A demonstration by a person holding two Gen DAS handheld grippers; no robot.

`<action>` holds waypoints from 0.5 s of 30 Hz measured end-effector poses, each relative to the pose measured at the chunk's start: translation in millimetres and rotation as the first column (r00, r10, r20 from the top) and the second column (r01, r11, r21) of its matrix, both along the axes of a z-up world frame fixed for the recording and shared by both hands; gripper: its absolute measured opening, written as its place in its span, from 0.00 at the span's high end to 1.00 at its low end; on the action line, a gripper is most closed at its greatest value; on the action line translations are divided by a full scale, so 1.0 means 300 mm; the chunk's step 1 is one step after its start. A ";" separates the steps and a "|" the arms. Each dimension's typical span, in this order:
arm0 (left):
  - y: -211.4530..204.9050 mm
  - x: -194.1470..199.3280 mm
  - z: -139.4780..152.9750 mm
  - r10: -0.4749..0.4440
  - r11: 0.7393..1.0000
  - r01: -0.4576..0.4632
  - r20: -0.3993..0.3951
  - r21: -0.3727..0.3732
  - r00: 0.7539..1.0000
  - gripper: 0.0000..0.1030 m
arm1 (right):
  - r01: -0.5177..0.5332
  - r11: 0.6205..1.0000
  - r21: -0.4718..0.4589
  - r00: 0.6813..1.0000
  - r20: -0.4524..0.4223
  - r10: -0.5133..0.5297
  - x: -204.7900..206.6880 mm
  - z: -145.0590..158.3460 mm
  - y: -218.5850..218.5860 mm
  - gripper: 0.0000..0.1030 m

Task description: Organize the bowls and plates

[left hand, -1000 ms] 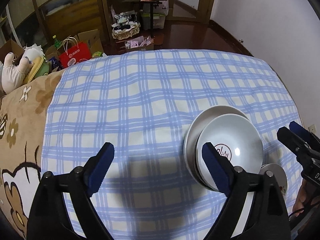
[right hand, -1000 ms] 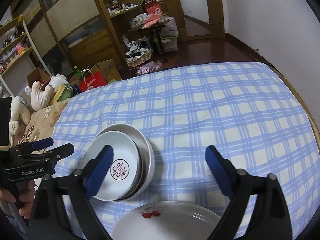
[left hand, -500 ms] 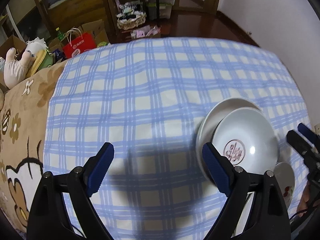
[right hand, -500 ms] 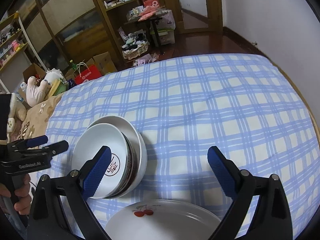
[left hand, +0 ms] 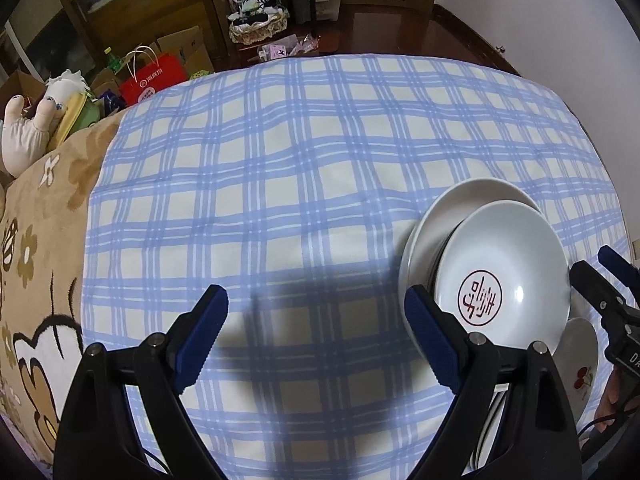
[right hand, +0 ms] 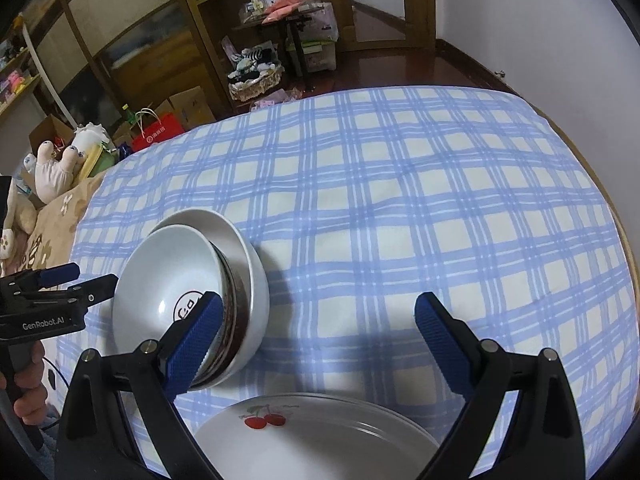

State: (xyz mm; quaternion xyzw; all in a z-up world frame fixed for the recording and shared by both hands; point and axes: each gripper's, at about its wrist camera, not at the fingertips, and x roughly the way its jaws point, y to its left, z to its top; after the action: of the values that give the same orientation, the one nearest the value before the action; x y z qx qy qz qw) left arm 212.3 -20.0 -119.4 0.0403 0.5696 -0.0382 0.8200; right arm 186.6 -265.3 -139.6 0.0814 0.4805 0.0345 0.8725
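Left jaws: the left gripper (left hand: pixel 316 336) is seen spread wide, nothing between the pads, held over bare checked cloth (left hand: pixel 280 184)
Right jaws: the right gripper (right hand: pixel 318 344) is likewise spread and empty, its left pad lying in front of the bowl stack's near edge; contact cannot be told
Bowls: a tilted stack of bowls (right hand: pixel 188 296) is set on the cloth, a white bowl with a red seal mark (left hand: pixel 504 280) leaning on top of a larger white one
Plates: a cherry-print plate (right hand: pixel 316 440) is seen just below the right jaws, near the bowls but apart from them
Surface: whether a bed or a tabletop lies under the cloth cannot be told
Step in hand: an approach is judged, nothing yet gripped
Next move: a rim must be brought between one pair of pads before closing; the leaning stack may slide if nudged
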 end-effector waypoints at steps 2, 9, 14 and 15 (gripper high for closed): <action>-0.003 0.003 -0.004 -0.004 1.000 0.004 -0.007 -0.006 1.000 0.14 | 0.001 1.000 0.003 1.000 0.000 -0.001 -0.002 -0.002 0.002 0.02; -0.007 0.015 -0.017 -0.007 1.000 0.006 -0.023 -0.018 1.000 0.14 | 0.022 1.000 0.011 1.000 0.017 -0.022 -0.004 0.009 -0.011 0.07; -0.008 0.019 -0.018 -0.005 1.000 0.004 -0.025 -0.013 1.000 0.14 | 0.039 0.999 0.013 0.999 0.017 -0.039 -0.001 0.011 -0.031 0.11; -0.009 0.019 -0.018 -0.004 1.000 0.004 -0.027 -0.015 1.000 0.14 | 0.042 0.999 0.012 0.999 0.010 -0.042 0.002 0.005 -0.034 0.14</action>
State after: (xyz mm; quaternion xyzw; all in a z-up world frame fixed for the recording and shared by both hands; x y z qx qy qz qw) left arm 218.0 -22.6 -124.8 0.0348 0.5802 -0.0447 0.8125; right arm 187.2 -275.5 -138.0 0.0966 0.4740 0.0196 0.8750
